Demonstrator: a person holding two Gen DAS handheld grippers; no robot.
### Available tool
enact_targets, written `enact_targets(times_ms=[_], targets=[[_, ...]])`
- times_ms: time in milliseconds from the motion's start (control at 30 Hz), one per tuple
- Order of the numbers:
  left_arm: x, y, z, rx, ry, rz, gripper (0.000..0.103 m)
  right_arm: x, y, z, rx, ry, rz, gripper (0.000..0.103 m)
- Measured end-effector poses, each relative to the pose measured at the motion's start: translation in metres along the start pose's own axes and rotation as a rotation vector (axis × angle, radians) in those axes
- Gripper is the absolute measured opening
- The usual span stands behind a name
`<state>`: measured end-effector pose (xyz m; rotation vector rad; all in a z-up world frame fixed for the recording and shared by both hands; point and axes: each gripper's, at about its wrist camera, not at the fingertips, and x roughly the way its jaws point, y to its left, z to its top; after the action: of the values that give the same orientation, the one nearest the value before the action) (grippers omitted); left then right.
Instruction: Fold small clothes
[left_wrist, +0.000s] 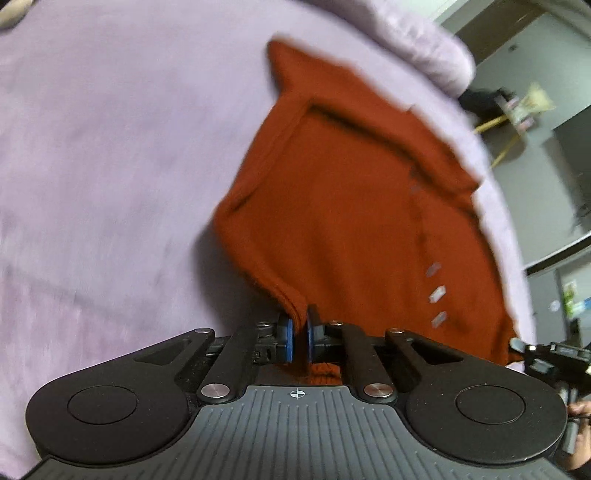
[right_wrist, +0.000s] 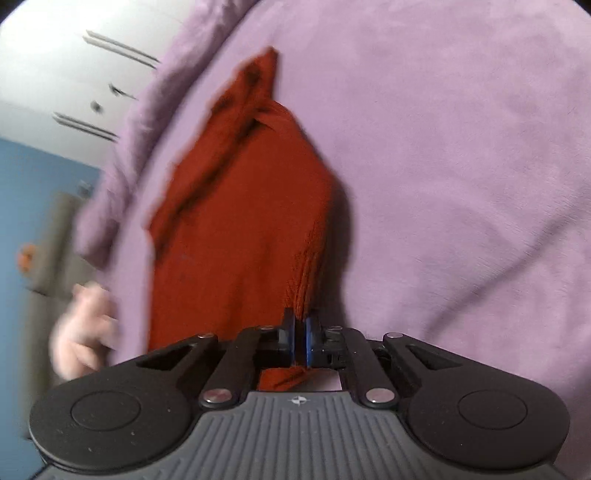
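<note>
A rust-red knitted garment (left_wrist: 343, 206) lies spread on a lilac blanket (left_wrist: 110, 166), with small pale marks down its right side. My left gripper (left_wrist: 300, 332) is shut on the garment's near hem, the red cloth pinched between the blue pads. In the right wrist view the same red garment (right_wrist: 236, 229) runs away from me, its far end bunched into a twisted point. My right gripper (right_wrist: 300, 338) is shut on the ribbed near edge there. The right gripper's black tip (left_wrist: 517, 345) shows at the garment's right corner in the left wrist view.
The lilac blanket (right_wrist: 461, 166) covers a soft bed on all sides of the garment, and its edge drops off at the right in the left wrist view. A person's hand (right_wrist: 85, 332) shows blurred at the left. A broom (left_wrist: 517, 110) and room walls lie beyond the bed.
</note>
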<state>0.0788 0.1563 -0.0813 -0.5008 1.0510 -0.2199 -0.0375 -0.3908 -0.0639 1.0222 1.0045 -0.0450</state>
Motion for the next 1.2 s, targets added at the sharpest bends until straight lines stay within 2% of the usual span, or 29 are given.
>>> enact_targets(times_ms=[67,167,300,433,533,567,600,633,700,767,933,1000,1100,1200], targets=[[-0.01,-0.011,0.021,-0.004,-0.075,-0.034,0.008,0.003,0.017,0.016,-0.035,-0.047,0.033,0.004],[-0.013,-0.026,0.056,-0.002,-0.183,-0.02,0.008,0.019,0.046,0.047,-0.105,-0.12,0.027,0.004],[0.011,-0.044,0.093,0.044,-0.265,0.066,0.009,0.054,0.076,0.075,-0.219,-0.21,-0.097,0.004],[0.044,-0.05,0.111,0.097,-0.251,0.175,0.012,0.079,0.087,0.091,-0.306,-0.279,-0.231,0.006],[0.052,-0.045,0.113,0.14,-0.271,0.274,0.029,0.083,0.087,0.093,-0.373,-0.313,-0.291,0.013],[0.05,-0.04,0.113,0.157,-0.28,0.291,0.033,0.078,0.084,0.093,-0.398,-0.316,-0.293,0.021],[0.049,-0.035,0.112,0.172,-0.282,0.294,0.034,0.077,0.081,0.093,-0.438,-0.305,-0.289,0.031],[0.049,-0.03,0.111,0.187,-0.272,0.28,0.034,0.079,0.081,0.092,-0.474,-0.291,-0.286,0.034],[0.055,-0.021,0.111,0.217,-0.229,0.252,0.036,0.084,0.08,0.09,-0.546,-0.269,-0.318,0.036],[0.067,-0.018,0.113,0.246,-0.195,0.261,0.037,0.095,0.079,0.091,-0.601,-0.235,-0.356,0.037],[0.087,-0.021,0.118,0.289,-0.161,0.235,0.037,0.118,0.084,0.087,-0.711,-0.184,-0.386,0.036],[0.09,-0.024,0.12,0.303,-0.165,0.208,0.037,0.123,0.087,0.083,-0.768,-0.178,-0.402,0.016],[0.091,-0.03,0.115,0.364,-0.179,0.188,0.03,0.122,0.091,0.075,-0.815,-0.186,-0.414,0.011],[0.095,-0.033,0.113,0.392,-0.158,0.168,0.029,0.118,0.094,0.069,-0.859,-0.201,-0.41,0.01]])
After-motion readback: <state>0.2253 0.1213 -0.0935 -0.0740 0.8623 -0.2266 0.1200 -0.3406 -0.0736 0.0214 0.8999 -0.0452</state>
